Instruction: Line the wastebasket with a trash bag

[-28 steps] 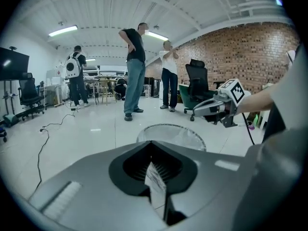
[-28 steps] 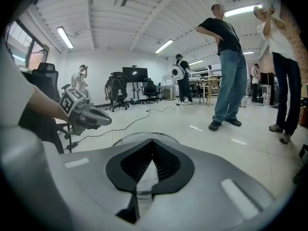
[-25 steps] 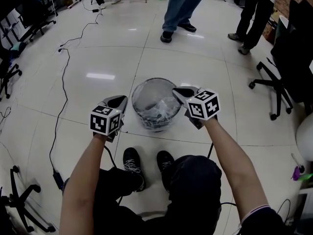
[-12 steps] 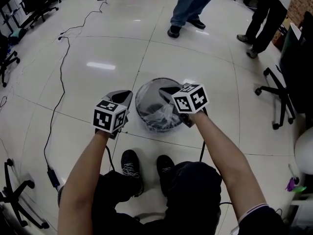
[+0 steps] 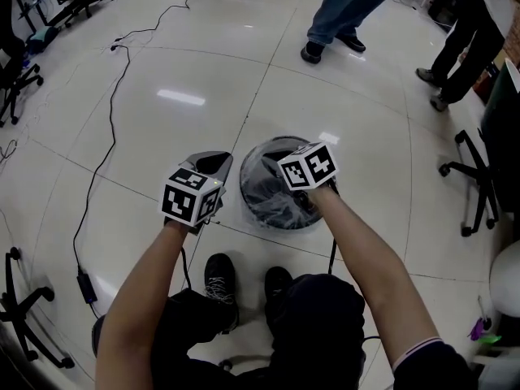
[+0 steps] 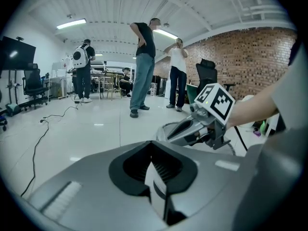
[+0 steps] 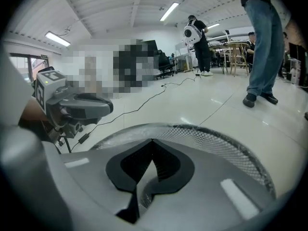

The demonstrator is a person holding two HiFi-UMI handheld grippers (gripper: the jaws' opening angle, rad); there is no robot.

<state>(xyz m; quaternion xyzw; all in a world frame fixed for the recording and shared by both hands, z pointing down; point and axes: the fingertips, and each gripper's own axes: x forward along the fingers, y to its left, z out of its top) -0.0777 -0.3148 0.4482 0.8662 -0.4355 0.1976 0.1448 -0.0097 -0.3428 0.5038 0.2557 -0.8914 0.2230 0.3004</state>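
On the left, over glossy white floor tiles [image 5: 162,71], the smooth grey left claw [image 5: 213,161] with its black-and-white marker cube hovers just beside the wastebasket, jaws closed on nothing. The round wire-mesh wastebasket [image 5: 253,167] stands on the floor in front of the person's shoes, with a crinkly translucent trash bag [image 5: 280,205] bunched inside it. The right claw [image 7: 153,141] hangs over its near rim, jaws pressed together and empty.

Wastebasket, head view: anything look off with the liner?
Yes. The trash bag lies crumpled down inside the wastebasket instead of being spread over its rim, which shows bare mesh on the far side. The right gripper, over the basket, and the left gripper, beside it, are shut and hold nothing.
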